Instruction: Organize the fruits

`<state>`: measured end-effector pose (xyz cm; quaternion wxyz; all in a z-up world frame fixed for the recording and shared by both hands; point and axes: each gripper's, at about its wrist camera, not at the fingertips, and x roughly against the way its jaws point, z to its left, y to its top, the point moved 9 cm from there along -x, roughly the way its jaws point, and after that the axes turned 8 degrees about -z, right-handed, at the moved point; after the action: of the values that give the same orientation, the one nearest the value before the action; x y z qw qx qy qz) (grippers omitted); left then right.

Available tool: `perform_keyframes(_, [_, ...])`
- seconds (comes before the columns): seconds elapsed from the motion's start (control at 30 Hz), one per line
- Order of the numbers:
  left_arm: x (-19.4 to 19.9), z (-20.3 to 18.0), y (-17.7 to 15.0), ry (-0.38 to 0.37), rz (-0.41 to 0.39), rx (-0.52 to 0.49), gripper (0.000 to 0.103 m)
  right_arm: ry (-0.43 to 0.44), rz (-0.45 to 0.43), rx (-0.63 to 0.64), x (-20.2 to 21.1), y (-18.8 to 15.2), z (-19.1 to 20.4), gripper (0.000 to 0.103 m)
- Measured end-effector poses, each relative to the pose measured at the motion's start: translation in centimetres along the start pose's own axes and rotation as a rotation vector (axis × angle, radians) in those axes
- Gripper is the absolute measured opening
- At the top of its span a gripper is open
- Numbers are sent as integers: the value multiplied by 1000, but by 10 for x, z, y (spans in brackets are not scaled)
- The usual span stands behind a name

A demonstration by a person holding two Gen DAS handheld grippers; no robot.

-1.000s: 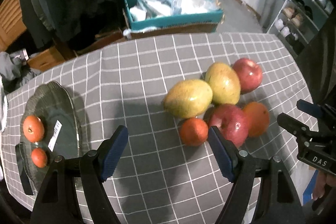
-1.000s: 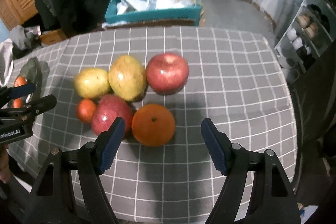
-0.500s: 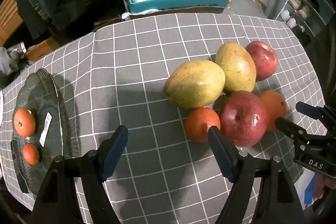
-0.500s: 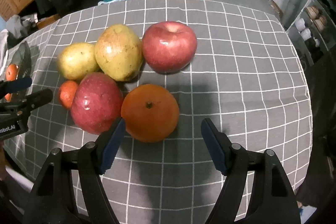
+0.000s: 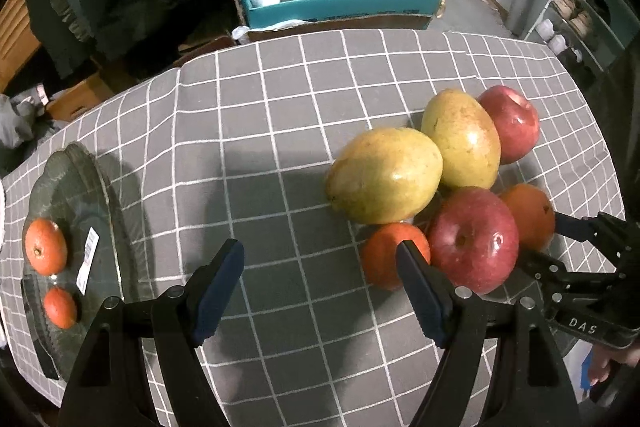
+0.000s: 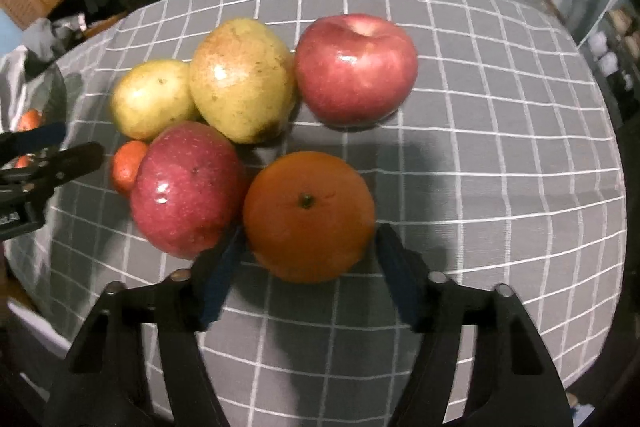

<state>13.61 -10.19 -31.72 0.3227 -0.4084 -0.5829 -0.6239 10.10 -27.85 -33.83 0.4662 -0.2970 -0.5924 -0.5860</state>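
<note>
right gripper point(image 6: 308, 263): mine, pointing steeply down over the big orange point(image 6: 309, 217); jaws closing, orange between them. Blue pads at its two flanks, frame blurred, can't tell if they press yet.
left gripper point(image 5: 320, 291): mine, jaws apart at a middling width, nothing between them, only bare cloth. Its right-side finger point(image 5: 420, 291) overlaps the small tangerine point(image 5: 390, 253) in view; contact unclear.
fruit pile: on the right part of the table as the left wrist view shows it, all bunched and touching.
near apple point(image 6: 186, 189): red, just beside the big orange, touching it on one side, the small tangerine on its other side.
far apple point(image 6: 356, 69): red, stem dimple up, behind the big orange, apart from it.
mangoes: two yellow-green, big one point(image 6: 242, 81) against the far apple, the other point(image 6: 150, 99) beside it.
plate point(image 5: 80, 187): dark glass, far left table edge, well apart from the pile; white barcode sticker point(image 5: 88, 259) on it.
plate contents: two small tangerines point(image 5: 45, 247), point(image 5: 60, 307), near each other, not touching.
tablecloth point(image 5: 260, 147): grey, white grid.
background: teal box point(image 5: 340, 7) with plastic bags beyond the table.
</note>
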Motion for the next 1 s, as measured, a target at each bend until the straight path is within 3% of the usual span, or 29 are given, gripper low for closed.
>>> perform_keyframes(0.5, [-15,-23,38,-70,-18,-68,80,-88,-94,-57,12,17,-26,63])
perform_keyframes(1.0, [-46,-42,29,-116,40,-116,83,-36,-15,-106,-2,7,-31,69])
